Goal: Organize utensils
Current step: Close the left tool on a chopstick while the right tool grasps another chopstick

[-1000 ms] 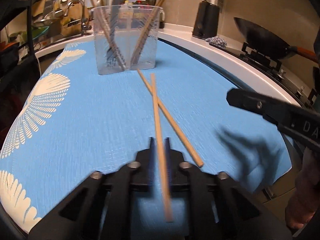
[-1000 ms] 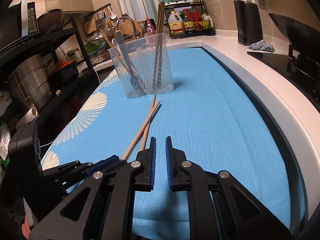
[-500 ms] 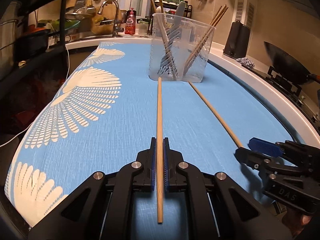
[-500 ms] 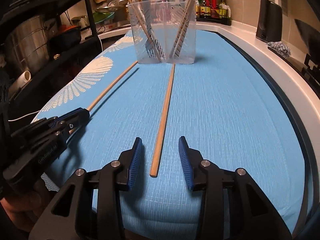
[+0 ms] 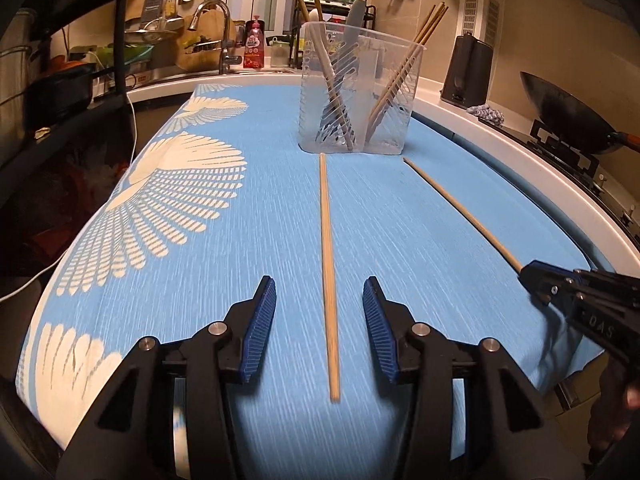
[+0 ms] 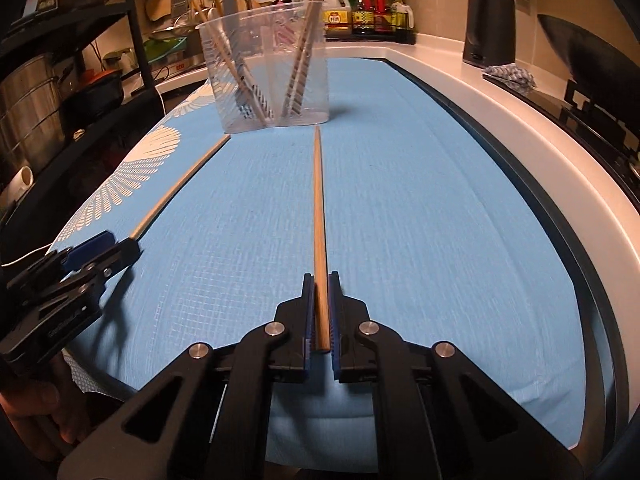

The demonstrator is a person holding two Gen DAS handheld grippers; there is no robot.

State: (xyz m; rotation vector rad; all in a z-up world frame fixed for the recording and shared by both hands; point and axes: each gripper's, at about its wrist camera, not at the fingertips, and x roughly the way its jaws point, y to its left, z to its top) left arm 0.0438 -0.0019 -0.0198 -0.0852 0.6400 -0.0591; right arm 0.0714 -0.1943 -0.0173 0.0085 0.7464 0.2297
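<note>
Kitchen shelves and a sink stand at the far left; before me, a blue cloth (image 5: 400, 240) with white fan prints covers the bench. My left tongs (image 5: 319, 312) have just been opening and now stand about half open, holding nothing; the left chopstick (image 5: 327, 264) lies flat on the cloth between the pads, untouched by them, apparently released there. Beyond its tip stands the clear utensil holder (image 5: 360, 92), where other chopsticks lean, likely the goal. Further right, my right tongs (image 6: 319, 300) have just been closing and now pinch the near end of the right chopstick (image 6: 318, 200), probably ready to lift it.
</note>
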